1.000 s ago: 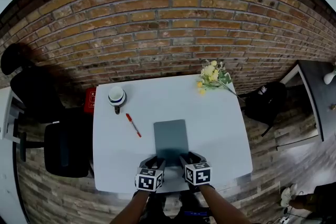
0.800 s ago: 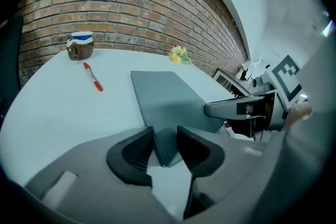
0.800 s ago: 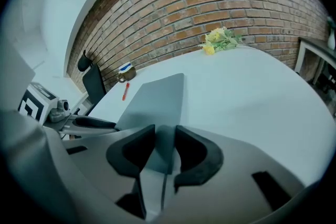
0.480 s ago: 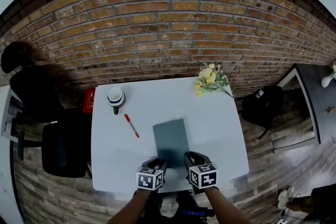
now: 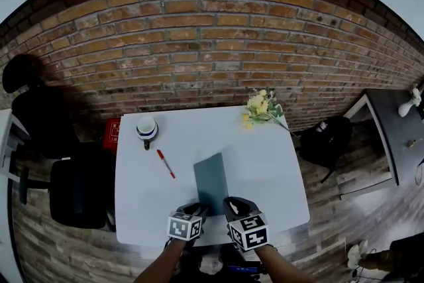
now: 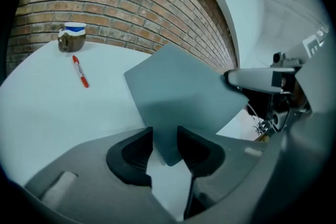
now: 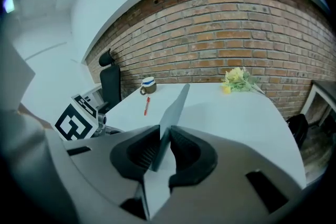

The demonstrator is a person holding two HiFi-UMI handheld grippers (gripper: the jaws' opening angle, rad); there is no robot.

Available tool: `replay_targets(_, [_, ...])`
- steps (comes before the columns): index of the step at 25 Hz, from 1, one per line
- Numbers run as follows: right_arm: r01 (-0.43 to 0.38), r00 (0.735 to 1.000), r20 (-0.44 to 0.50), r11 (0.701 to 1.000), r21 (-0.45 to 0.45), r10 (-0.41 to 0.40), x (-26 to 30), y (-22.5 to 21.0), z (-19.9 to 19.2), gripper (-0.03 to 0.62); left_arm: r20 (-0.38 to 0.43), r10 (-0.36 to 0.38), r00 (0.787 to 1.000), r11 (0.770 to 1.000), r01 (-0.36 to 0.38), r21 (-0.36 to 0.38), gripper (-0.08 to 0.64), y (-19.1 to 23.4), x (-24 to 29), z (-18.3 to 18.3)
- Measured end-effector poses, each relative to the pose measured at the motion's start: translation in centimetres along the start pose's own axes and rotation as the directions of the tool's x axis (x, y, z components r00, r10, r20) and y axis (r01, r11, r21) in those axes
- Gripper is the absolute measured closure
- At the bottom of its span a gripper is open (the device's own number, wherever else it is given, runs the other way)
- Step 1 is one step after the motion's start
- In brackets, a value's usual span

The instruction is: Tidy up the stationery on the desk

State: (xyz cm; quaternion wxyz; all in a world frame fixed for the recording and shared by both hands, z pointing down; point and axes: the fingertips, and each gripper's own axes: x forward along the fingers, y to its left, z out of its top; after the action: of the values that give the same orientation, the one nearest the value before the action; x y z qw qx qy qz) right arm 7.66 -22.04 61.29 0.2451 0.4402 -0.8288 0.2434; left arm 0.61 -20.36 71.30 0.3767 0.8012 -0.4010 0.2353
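A thin grey book lies at the front middle of the white desk, tilted up along its near right side. My right gripper has just been closing and is shut on the book's near edge, holding it raised. In the head view the right gripper stands just right of my left gripper. My left gripper is open, with the book's near corner between its jaws. A red pen lies left of the book. A mug stands at the back left.
Yellow flowers lie at the desk's back right corner, close to the brick wall. A black chair stands left of the desk, with a red box behind it. A dark bag sits on the floor to the right.
My right gripper has closed on the book's near edge and risen, tilting the book up off the desk. The left gripper has stayed in place.
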Motion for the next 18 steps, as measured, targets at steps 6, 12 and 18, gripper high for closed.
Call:
replay_targets(6, [-0.031, 0.999, 0.011, 0.998, -0.054, 0.032, 0.1, 3.7, 1.9, 0.520, 0.037, -0.110, 0.993, 0.993, 0.112, -0.047, 0.410, 0.5, -1.6, 0.4])
replay_targets(12, [-0.049, 0.999, 0.010, 0.996, -0.079, 0.050, 0.6, 6.1, 2.6, 0.512, 0.200, -0.206, 0.958, 0.963, 0.235, -0.134, 0.403, 0.8, -5.2, 5.1])
replay_targets(18, [-0.049, 0.999, 0.013, 0.994, -0.102, 0.051, 1.1, 7.6, 2.9, 0.511, 0.249, -0.190, 0.950, 0.974, 0.215, -0.075, 0.377, 0.8, -7.6, 11.2])
